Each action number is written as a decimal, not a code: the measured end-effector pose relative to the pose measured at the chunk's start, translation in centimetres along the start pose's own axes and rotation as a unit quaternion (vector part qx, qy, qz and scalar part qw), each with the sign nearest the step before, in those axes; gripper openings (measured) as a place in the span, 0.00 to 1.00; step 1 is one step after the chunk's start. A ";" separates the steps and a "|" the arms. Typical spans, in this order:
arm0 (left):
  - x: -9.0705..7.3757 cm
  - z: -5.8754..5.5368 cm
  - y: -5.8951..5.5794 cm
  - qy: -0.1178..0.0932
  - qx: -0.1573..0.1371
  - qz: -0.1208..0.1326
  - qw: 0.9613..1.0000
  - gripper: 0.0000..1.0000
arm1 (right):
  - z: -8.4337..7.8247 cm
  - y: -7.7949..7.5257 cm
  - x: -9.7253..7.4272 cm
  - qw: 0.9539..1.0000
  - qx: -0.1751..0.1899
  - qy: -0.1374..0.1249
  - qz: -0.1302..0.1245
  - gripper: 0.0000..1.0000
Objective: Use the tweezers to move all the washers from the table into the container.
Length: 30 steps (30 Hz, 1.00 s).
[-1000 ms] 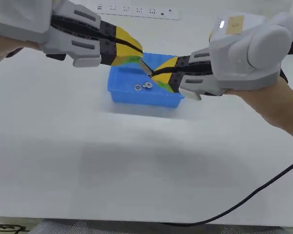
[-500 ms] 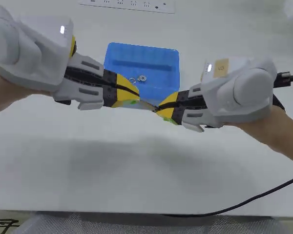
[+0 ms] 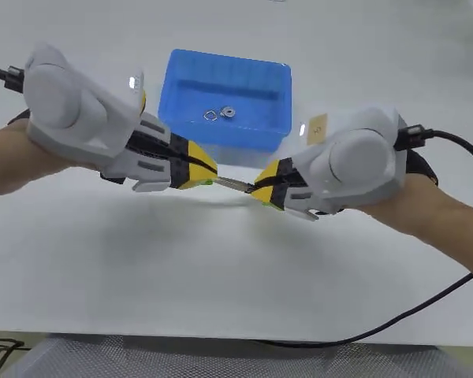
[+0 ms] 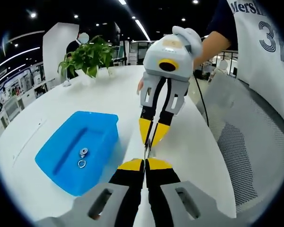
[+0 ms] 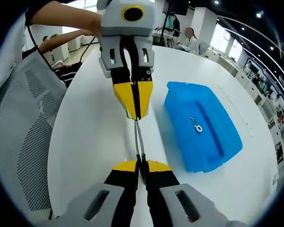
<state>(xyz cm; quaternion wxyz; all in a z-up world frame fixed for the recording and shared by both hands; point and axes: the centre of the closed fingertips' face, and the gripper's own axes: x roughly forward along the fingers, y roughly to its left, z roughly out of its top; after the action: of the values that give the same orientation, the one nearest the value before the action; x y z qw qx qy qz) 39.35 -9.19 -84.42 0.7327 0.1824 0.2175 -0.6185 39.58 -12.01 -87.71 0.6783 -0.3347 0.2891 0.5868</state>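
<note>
Head view: clenching the tweezers (image 3: 235, 184) end to end with left gripper (image 3: 209, 173) and right gripper (image 3: 260, 190); likely light, slick, springy, so best pinched mid-shank. 2 washers (image 3: 219, 115) in container (image 3: 173, 94).

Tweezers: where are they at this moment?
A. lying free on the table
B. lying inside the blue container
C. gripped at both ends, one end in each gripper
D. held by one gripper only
C: the tweezers span the gap between the shut left gripper and the shut right gripper, in front of the container.
</note>
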 end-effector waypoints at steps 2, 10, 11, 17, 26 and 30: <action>0.2 -0.9 0.0 0.021 0.005 0.001 1.000 0.05 | 0.0 0.1 0.1 1.000 0.001 0.003 0.000 0.06; 0.5 -2.0 0.0 0.043 0.008 0.004 0.999 0.04 | 0.5 0.3 0.1 1.000 0.011 -0.001 0.006 0.02; 0.4 -2.0 0.0 0.043 0.004 0.002 0.999 0.04 | 0.3 0.2 -0.1 1.000 0.003 0.004 0.003 0.02; -0.2 -2.2 0.0 0.049 0.001 0.011 0.999 0.04 | 0.7 -0.6 -0.8 1.000 0.002 -0.005 -0.011 0.02; -3.6 -1.3 0.7 0.022 -0.064 0.092 0.993 0.05 | 1.8 -1.8 -3.6 0.991 0.089 -0.076 -0.061 0.08; -5.9 -0.5 -0.3 -0.018 -0.111 0.134 0.985 0.09 | 1.4 -1.5 -5.7 0.982 0.137 -0.103 -0.083 0.14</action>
<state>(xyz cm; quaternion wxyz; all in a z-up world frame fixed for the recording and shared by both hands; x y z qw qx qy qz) 38.21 -4.07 -81.66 0.8284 0.1162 0.2451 -0.4900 40.27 -14.46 -82.21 0.7903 -0.1992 0.2663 0.5146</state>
